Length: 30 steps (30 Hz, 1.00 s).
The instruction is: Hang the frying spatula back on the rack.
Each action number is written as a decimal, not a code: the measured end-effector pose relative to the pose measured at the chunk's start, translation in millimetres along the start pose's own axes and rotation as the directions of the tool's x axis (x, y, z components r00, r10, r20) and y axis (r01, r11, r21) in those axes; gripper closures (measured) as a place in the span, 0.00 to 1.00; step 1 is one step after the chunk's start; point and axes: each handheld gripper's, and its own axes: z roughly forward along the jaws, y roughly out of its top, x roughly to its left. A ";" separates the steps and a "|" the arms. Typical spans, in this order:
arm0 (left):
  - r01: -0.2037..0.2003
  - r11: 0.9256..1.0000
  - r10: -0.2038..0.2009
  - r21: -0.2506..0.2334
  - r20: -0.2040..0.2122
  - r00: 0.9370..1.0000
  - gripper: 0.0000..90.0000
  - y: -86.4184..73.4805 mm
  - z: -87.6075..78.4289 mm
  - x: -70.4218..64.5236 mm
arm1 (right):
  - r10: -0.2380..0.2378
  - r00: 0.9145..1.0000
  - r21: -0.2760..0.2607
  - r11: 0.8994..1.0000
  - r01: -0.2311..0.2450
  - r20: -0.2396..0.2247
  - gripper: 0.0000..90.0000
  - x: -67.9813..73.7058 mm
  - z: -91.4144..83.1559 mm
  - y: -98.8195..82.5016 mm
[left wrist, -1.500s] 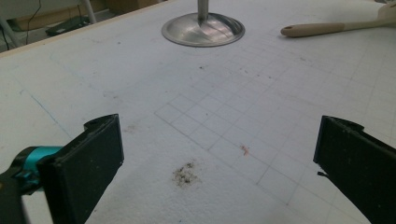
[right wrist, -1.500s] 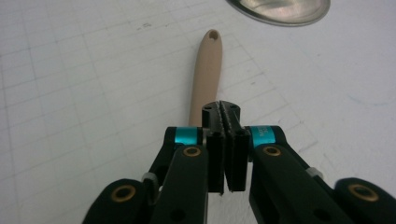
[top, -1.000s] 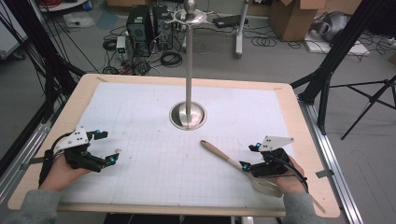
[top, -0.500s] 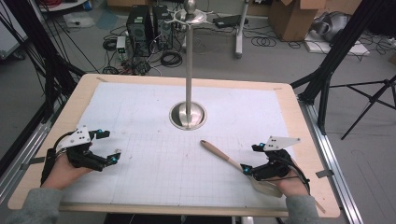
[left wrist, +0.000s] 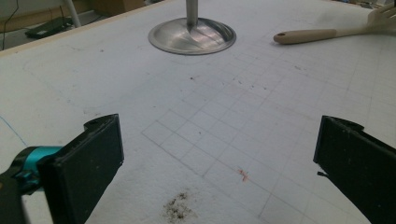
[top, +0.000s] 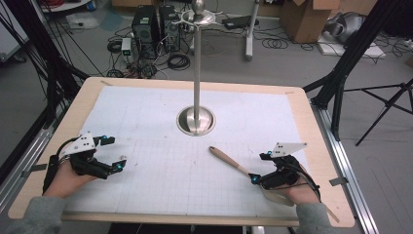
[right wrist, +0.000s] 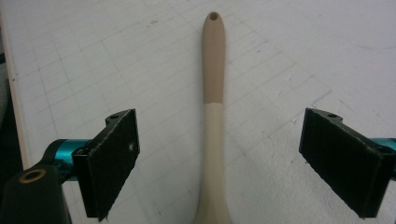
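wooden spoon [right wrist: 212, 121] lies untouched between the wide-open right gripper [right wrist: 233, 158] pads.

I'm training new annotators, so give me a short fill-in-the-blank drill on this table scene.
1. The wooden spoon lies flat between the ____ gripper's jaws.
2. Those jaws stand ____, not touching it.
3. The metal stand's base is ____ in shape.
4. The left gripper holds ____.

Missing words: right; open; round; nothing
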 end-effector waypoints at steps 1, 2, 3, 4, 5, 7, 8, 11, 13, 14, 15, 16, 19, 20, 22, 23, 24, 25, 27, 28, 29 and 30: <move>0.002 1.000 -0.002 -0.001 0.000 1.000 0.02 0.0 -0.5 -0.3 | -0.002 1.000 0.002 1.000 0.002 -0.001 0.14 0.1 0.1 0.0; -0.002 1.000 0.002 -0.002 -0.003 1.000 0.02 0.0 -1.5 -0.2 | -0.002 1.000 0.008 1.000 0.002 -0.003 0.16 0.3 0.0 0.2; 0.000 1.000 0.000 -0.004 -0.003 1.000 0.02 -0.1 -2.0 -0.2 | -0.007 1.000 0.011 1.000 0.007 -0.009 0.16 0.4 0.7 0.5; 0.002 1.000 -0.002 -0.006 -0.005 1.000 0.02 0.0 -2.8 -0.3 | -0.009 1.000 0.016 1.000 0.009 -0.009 0.16 0.5 1.0 0.6; 0.002 1.000 -0.002 -0.007 -0.007 1.000 0.02 -0.1 -3.3 -0.3 | -0.010 1.000 0.023 1.000 0.010 -0.014 0.16 1.0 1.6 0.8; 0.001 1.000 -0.001 -0.006 -0.007 1.000 0.02 -0.1 -3.7 -0.6 | -0.017 1.000 0.036 0.999 0.018 -0.027 0.16 1.2 3.1 1.0; 0.002 1.000 -0.002 -0.004 -0.007 1.000 0.02 -0.1 -3.6 -0.8 | -0.017 0.999 0.042 0.999 0.018 -0.030 0.16 1.5 3.9 1.0; 0.005 1.000 -0.005 0.000 -0.006 1.000 0.02 -0.7 -2.7 -1.0 | -0.025 0.999 0.067 0.997 0.027 -0.042 0.17 1.1 6.1 1.0; 0.004 1.000 -0.004 0.004 -0.007 1.000 0.02 -1.1 -3.4 -0.8 | -0.018 0.999 0.080 0.997 0.021 -0.031 0.17 0.1 7.6 0.6; 0.006 1.000 -0.006 0.002 -0.006 1.000 0.02 -1.3 -3.8 -1.1 | -0.016 0.999 0.087 0.996 0.019 -0.037 0.17 -0.3 8.2 0.5; 0.004 1.000 -0.004 0.005 -0.008 1.000 0.02 -1.5 -4.9 -1.0 | -0.016 0.999 0.092 0.996 0.020 -0.044 0.18 -0.3 8.7 0.5; 0.007 1.000 -0.007 0.003 -0.011 1.000 0.02 -1.8 -5.4 -1.2 | -0.020 0.999 0.099 0.995 0.025 -0.049 0.18 0.1 9.4 0.8; 0.008 1.000 -0.008 0.004 -0.017 1.000 0.02 -2.1 -7.3 -1.3 | -0.033 0.998 0.117 0.992 0.039 -0.057 0.21 0.9 11.4 1.6; 0.007 1.000 -0.007 0.005 -0.019 1.000 0.02 -2.2 -7.4 -1.6 | -0.037 0.997 0.129 0.991 0.045 -0.063 0.23 1.4 12.0 1.8; 0.007 1.000 -0.007 0.006 -0.016 1.000 0.02 -2.3 -7.2 -2.4 | -0.049 0.997 0.141 0.988 0.058 -0.067 0.25 1.8 13.8 2.0; 0.006 1.000 -0.006 0.007 -0.016 1.000 0.02 -2.4 -7.1 -2.6 | -0.047 0.996 0.144 0.988 0.057 -0.071 0.25 1.6 14.3 2.3; 0.007 1.000 -0.007 0.010 -0.017 1.000 0.02 -2.7 -7.3 -2.5 | -0.047 0.996 0.142 0.988 0.057 -0.074 0.26 1.3 14.6 2.4; 0.007 1.000 -0.007 0.010 -0.017 1.000 0.02 -2.9 -7.4 -2.4 | -0.046 0.996 0.145 0.988 0.057 -0.076 0.28 0.8 15.1 2.8; 0.009 1.000 -0.009 0.012 -0.019 1.000 0.02 -3.4 -8.2 -1.9 | -0.037 0.996 0.155 0.987 0.050 -0.083 0.30 0.3 16.2 3.0; 0.010 1.000 -0.010 0.010 -0.020 1.000 0.02 -3.5 -8.4 -1.8 | -0.035 0.996 0.163 0.985 0.048 -0.083 0.31 0.2 17.3 3.2; 0.011 1.000 -0.011 0.009 -0.020 1.000 0.02 -3.6 -8.5 -1.9 | -0.035 0.996 0.169 0.984 0.049 -0.084 0.31 -0.1 18.2 3.5; 0.012 1.000 -0.012 0.008 -0.020 1.000 0.02 -3.7 -8.6 -2.0 | -0.036 0.996 0.170 0.984 0.051 -0.086 0.32 -0.2 18.7 3.7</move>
